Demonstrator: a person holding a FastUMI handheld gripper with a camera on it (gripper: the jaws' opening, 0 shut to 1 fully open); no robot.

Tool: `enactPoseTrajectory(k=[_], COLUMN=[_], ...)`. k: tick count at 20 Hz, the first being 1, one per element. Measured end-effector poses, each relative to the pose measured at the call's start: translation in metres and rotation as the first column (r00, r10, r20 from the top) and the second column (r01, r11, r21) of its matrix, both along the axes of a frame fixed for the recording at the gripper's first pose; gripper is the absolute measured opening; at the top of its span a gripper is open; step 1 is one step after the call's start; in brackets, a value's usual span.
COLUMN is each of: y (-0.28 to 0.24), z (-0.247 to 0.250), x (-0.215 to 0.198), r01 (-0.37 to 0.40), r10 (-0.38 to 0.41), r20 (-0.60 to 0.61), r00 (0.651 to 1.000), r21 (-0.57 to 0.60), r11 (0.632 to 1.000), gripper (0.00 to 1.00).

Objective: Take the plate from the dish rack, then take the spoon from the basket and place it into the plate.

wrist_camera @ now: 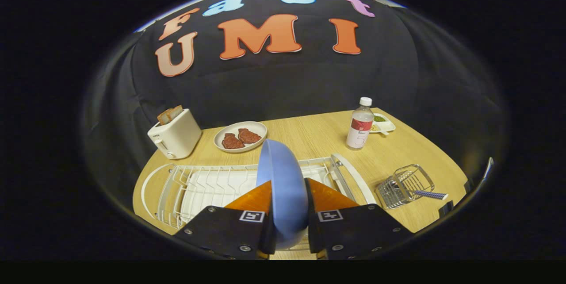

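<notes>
The white dish rack [208,186] sits just below the gripper [289,206]. Its two fingers squeeze the blue plate [283,186], held on edge above the rack. I think the plate needs setting down next. The spoon [426,194] waits in the wire basket [404,185], right of the rack.

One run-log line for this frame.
tool: shut on blue plate | plate: upright on edge, above dish rack | spoon: in wire basket | step: plate in grip
</notes>
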State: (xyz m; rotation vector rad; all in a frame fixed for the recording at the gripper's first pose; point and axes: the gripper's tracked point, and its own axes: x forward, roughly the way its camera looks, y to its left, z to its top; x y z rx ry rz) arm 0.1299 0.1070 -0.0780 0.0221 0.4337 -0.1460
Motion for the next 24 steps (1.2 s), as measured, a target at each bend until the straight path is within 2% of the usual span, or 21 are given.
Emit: enactPoseTrajectory(k=[5, 6, 14, 18, 24], y=[-0.008, -0.007, -0.019, -0.021, -0.016], z=[0.023, 0.024, 0.035, 0.042, 0.036], x=[0.007, 0.007, 0.002, -0.012, -0.058], r01=[0.031, 0.028, 0.065, 0.048, -0.02], r10=[-0.019, -0.017, -0.052, -0.038, 0.02], r20=[0.068, 0.061, 0.087, 0.097, 0.084], r00=[0.998, 0.998, 0.995, 0.995, 0.996], r21=[-0.176, -0.177, -0.154, -0.111, 0.007], r11=[0.984, 0.984, 0.986, 0.993, 1.0], gripper=[0.27, 0.27, 0.24, 0.24, 0.24])
